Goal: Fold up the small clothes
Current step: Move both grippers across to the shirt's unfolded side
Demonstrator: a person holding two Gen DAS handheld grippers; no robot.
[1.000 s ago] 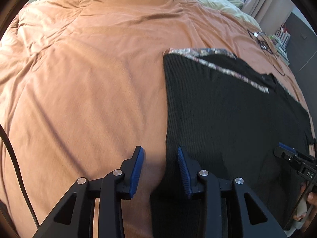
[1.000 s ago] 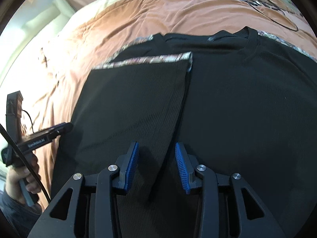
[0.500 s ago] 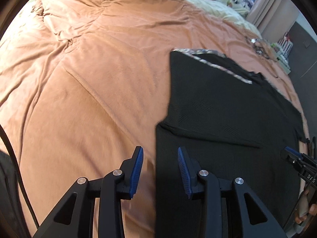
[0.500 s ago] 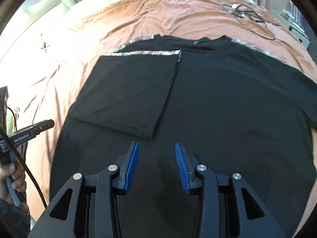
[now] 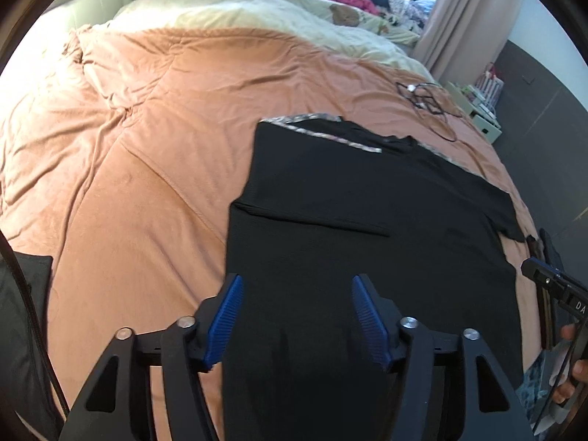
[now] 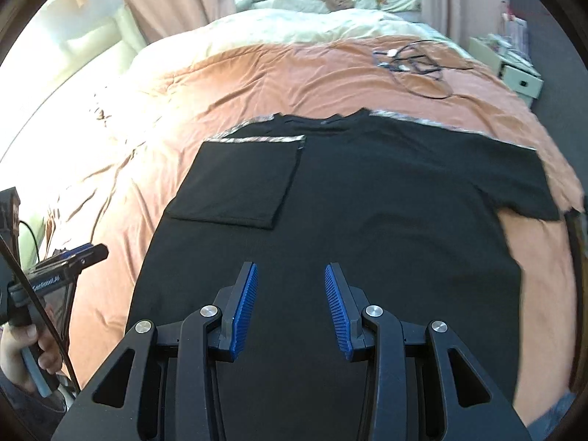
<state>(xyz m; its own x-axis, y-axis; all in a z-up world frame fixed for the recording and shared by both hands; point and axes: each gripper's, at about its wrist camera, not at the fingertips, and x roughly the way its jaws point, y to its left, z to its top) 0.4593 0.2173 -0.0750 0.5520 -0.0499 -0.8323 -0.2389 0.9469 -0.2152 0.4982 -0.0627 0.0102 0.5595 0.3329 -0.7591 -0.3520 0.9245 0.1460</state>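
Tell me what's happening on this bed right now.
A person with a handheld gripper in each hand is folding a black T-shirt spread on an orange bedspread. One sleeve is already folded onto the body; the other sleeve lies out flat. The left gripper and right gripper hang above the shirt, jaws opening, nothing between them.

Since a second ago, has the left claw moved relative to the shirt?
Yes. The left claw has pulled up and back from the black shirt; the folded sleeve now lies far ahead.
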